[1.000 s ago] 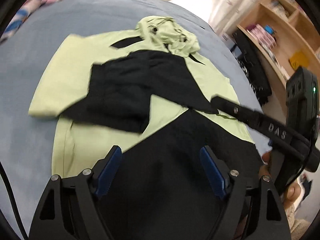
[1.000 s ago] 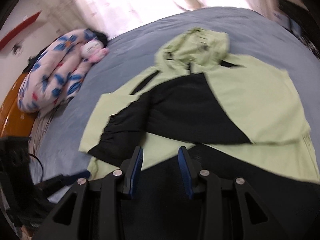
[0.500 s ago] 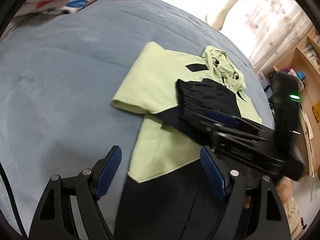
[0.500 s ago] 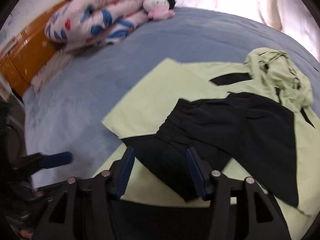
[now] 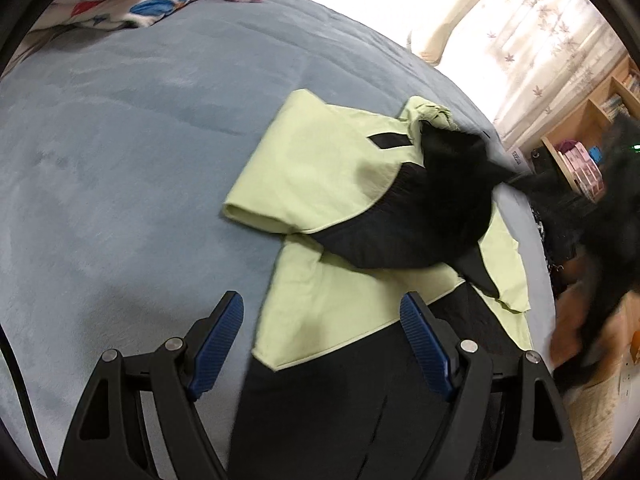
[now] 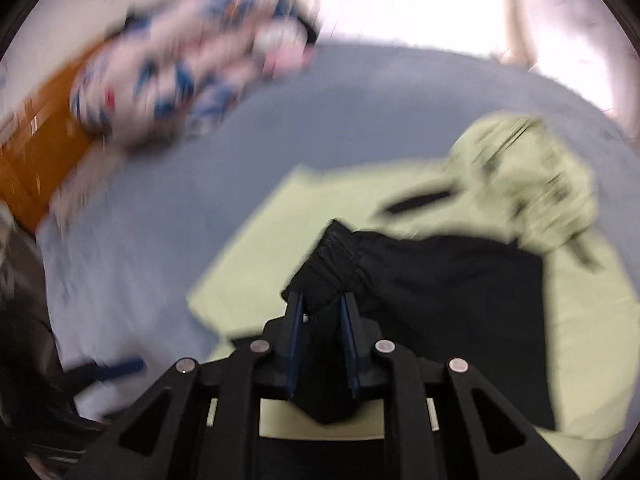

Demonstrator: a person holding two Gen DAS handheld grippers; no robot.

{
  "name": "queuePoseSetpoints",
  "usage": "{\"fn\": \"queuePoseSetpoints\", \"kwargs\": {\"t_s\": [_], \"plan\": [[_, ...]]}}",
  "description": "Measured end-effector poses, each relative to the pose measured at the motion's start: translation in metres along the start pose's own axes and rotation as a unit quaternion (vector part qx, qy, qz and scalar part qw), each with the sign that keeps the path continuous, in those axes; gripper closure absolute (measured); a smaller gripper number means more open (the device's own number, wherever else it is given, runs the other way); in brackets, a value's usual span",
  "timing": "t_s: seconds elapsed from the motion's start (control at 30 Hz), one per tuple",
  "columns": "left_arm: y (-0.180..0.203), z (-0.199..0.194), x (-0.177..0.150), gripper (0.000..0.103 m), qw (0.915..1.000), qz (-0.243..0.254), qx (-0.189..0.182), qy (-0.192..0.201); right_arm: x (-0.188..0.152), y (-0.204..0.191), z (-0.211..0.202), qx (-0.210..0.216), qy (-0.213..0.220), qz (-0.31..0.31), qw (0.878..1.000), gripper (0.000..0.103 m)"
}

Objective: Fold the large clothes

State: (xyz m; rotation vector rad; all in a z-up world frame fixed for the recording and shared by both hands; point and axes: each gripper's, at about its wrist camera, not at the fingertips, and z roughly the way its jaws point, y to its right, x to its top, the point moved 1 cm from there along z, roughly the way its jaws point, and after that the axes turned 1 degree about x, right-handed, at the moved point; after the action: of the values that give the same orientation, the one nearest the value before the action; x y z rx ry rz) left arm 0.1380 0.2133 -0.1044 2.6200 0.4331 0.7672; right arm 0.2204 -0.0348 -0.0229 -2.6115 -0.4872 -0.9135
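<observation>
Left wrist view: the left claw (image 5: 322,350) stands wide with nothing between its blue pads, poised over the near edge of the jacket (image 5: 320,184), which lies on the blue-grey bed (image 5: 120,140). The jacket is pale green with black panels; its hood (image 5: 430,114) is bunched at the far end and a black sleeve (image 5: 448,200) is draped across the chest. The right claw is only a dark blur to the jacket's right.

Right wrist view: the right claw (image 6: 322,340) has just been closing and now pinches the gathered cuff (image 6: 332,268) of that sleeve between narrow jaws, lifted above the jacket's green front. The picture is smeared.

Risks, as I judge them: the grip takes only a little of the cuff, so a quick pull could slip it free; dragging the sleeve could also shift the jacket's folded left side, since the left claw pins nothing.
</observation>
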Motion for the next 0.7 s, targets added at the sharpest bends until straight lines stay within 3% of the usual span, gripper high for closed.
{"fn": "queuePoseSetpoints", "kwargs": {"t_s": [0.07,0.13,0.2,0.3,0.4,0.43,0.47,0.5,0.53,0.6,0.7], "plan": [[0.007,0.001,0.000,0.024,1.0000,0.007,-0.005,0.000,0.006,0.033,-0.033,-0.019,0.040,0.034,0.998,0.088],[0.016,0.003,-0.003,0.024,0.9998,0.019,-0.008,-0.002,0.000,0.074,-0.057,-0.074,0.063,0.069,0.993,0.088],[0.021,0.007,-0.003,0.024,0.9996,0.025,-0.009,-0.008,-0.015,0.113,-0.061,-0.113,0.050,0.104,0.987,0.088],[0.028,0.017,-0.005,0.024,0.9991,0.035,-0.009,-0.022,-0.052,0.167,-0.048,-0.156,-0.002,0.160,0.975,0.086],[0.031,0.021,-0.005,0.024,0.9988,0.040,-0.007,-0.027,-0.082,0.194,-0.025,-0.091,-0.061,0.214,0.971,0.082],[0.031,0.021,-0.005,0.024,0.9988,0.041,-0.007,-0.027,-0.086,0.197,-0.016,-0.064,-0.072,0.228,0.969,0.078],[0.032,0.022,-0.005,0.024,0.9987,0.042,-0.005,-0.027,-0.087,0.196,-0.006,-0.044,-0.076,0.235,0.968,0.067],[0.032,0.023,-0.004,0.024,0.9987,0.042,-0.005,-0.028,-0.085,0.196,0.001,-0.034,-0.076,0.237,0.968,0.058],[0.033,0.023,-0.004,0.024,0.9986,0.044,-0.004,-0.028,-0.081,0.194,0.010,-0.023,-0.074,0.239,0.968,0.056],[0.034,0.023,-0.004,0.024,0.9985,0.048,-0.001,-0.027,-0.073,0.187,0.027,-0.007,-0.076,0.239,0.968,0.056],[0.036,0.025,-0.001,0.024,0.9977,0.060,0.010,-0.029,-0.065,0.177,0.053,-0.022,-0.089,0.225,0.970,0.056]]}}
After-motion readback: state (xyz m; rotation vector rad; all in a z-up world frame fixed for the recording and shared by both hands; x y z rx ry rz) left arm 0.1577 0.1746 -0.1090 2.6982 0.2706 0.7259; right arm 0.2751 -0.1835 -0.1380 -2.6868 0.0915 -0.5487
